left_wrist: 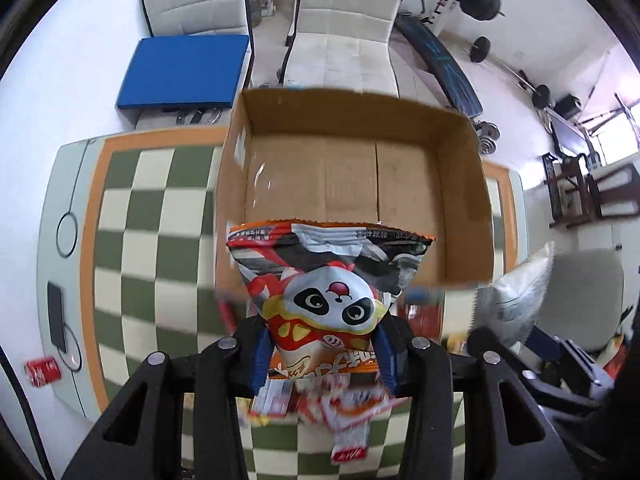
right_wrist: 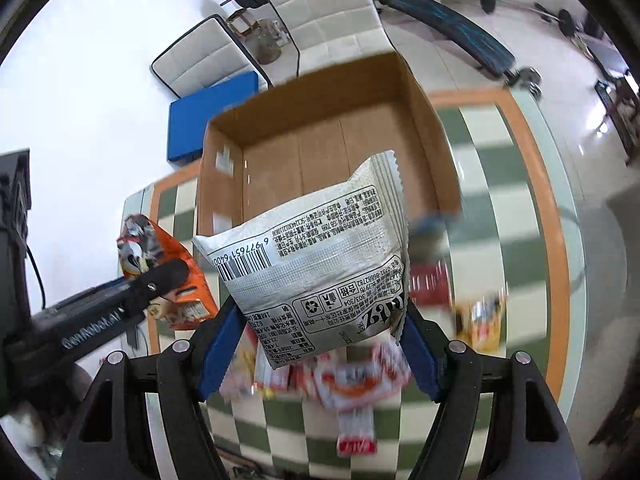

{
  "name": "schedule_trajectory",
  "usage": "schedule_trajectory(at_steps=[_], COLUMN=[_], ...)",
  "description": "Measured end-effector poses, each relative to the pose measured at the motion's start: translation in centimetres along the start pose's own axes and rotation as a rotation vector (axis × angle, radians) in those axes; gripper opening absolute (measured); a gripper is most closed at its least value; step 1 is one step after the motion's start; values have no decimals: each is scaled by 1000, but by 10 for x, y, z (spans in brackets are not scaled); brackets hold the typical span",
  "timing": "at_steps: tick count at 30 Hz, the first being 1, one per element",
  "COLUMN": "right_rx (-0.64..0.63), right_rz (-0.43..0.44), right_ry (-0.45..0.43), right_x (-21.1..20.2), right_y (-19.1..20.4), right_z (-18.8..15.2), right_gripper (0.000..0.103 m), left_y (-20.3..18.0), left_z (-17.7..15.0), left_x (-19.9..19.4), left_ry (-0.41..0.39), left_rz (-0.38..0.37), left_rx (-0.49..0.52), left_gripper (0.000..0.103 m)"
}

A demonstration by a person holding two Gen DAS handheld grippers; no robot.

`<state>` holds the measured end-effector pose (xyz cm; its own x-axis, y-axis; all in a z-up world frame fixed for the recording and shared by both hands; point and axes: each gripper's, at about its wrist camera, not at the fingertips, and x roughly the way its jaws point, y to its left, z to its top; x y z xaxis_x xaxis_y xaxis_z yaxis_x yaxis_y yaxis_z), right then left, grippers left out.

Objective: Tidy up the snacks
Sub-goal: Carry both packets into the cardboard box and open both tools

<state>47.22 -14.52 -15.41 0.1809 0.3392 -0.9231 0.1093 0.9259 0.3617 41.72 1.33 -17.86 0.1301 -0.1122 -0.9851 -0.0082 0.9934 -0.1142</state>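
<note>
Cardboard, brown and open-topped, fills the middle of both wrist views: a shallow box [left_wrist: 360,184] [right_wrist: 320,148] stands on a desk [left_wrist: 160,208] [right_wrist: 500,200] covered in a green-and-cream checked cloth with an orange border. Above the box's near edge, the left gripper [left_wrist: 322,356] has its blue-padded fingers [left_wrist: 260,360] clamped on the lower end of an orange snack bag [left_wrist: 330,280] [right_wrist: 160,256] printed with a cartoon panda, the bag standing up out of the grip. Beside it, the right gripper [right_wrist: 320,348] has its own blue fingers [right_wrist: 222,344] closed on a silver snack bag [right_wrist: 316,256] [left_wrist: 512,296], barcode and small print facing the camera, its top corner leaning over the box opening. Both bags are held off the desk, near each other at the front of the box; no snack can be seen inside the box. Below the two grippers, a blurred heap of red, white and yellow packets [left_wrist: 340,412] [right_wrist: 344,384] lies on the checked cloth. Beyond the desk stand two pale padded chairs [left_wrist: 344,20] [right_wrist: 324,12], a blue pad [left_wrist: 184,72] [right_wrist: 212,116] lying on one seat, and a weight bench [left_wrist: 436,60] [right_wrist: 452,28].
</note>
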Motion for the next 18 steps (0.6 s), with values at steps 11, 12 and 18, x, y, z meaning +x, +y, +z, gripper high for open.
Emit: schedule_trajectory(at_steps=[11, 12, 18], right_rx=[-63, -62, -69], right_rz=[-104, -108, -119], right_ry=[131, 141, 193], right_x=[125, 135, 179], right_y=[-2, -5, -14], right_z=[147, 155, 181], right_gripper=[76, 76, 77], left_y=[-1, -3, -12], left_z=[114, 118, 136], left_x=[127, 134, 156], left_ry=[187, 197, 213], left_rz=[-19, -33, -45], left_rx=[-8, -5, -1], left_gripper=[40, 40, 40])
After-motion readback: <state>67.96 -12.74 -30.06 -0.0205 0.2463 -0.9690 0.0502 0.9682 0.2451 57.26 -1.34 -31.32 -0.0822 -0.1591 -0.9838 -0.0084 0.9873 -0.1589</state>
